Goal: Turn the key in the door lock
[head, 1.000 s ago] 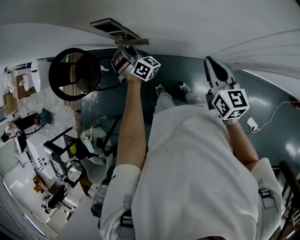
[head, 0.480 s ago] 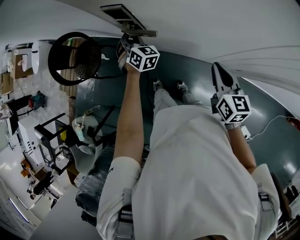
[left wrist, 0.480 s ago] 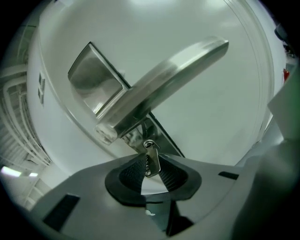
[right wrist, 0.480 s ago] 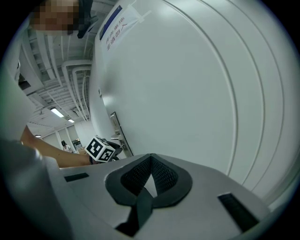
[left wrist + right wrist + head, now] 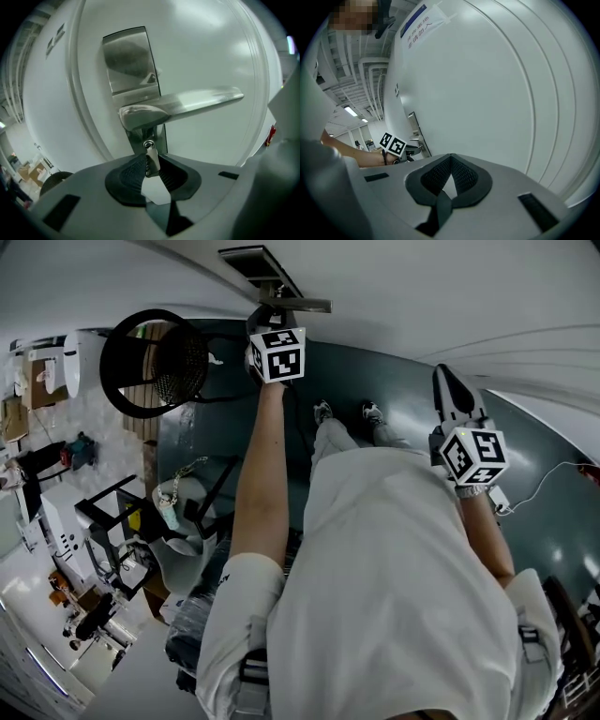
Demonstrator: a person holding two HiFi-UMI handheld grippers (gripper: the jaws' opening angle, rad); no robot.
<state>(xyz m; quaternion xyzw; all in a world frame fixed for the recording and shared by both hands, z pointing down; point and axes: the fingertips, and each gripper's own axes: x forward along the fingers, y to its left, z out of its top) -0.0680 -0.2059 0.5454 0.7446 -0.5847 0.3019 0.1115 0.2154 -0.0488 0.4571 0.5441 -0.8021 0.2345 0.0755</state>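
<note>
White flat door (image 5: 211,56) with a steel lock, one gripper on the key and one gripper free.
At the brushed steel lock plate (image 5: 129,61), just under the long silver lever handle (image 5: 187,104), the left gripper (image 5: 149,165) has its jaws pinching the small silver key (image 5: 150,154). The key sits in the round keyhole (image 5: 148,144) below the handle, and its flat head stands about upright between the dark ribbed pads (image 5: 131,173). Well apart to the right, the right gripper (image 5: 450,158) points at the bare door panel, its jaws pressed together at the tips with nothing between them. Under the person lies a dark green floor (image 5: 403,390).
</note>
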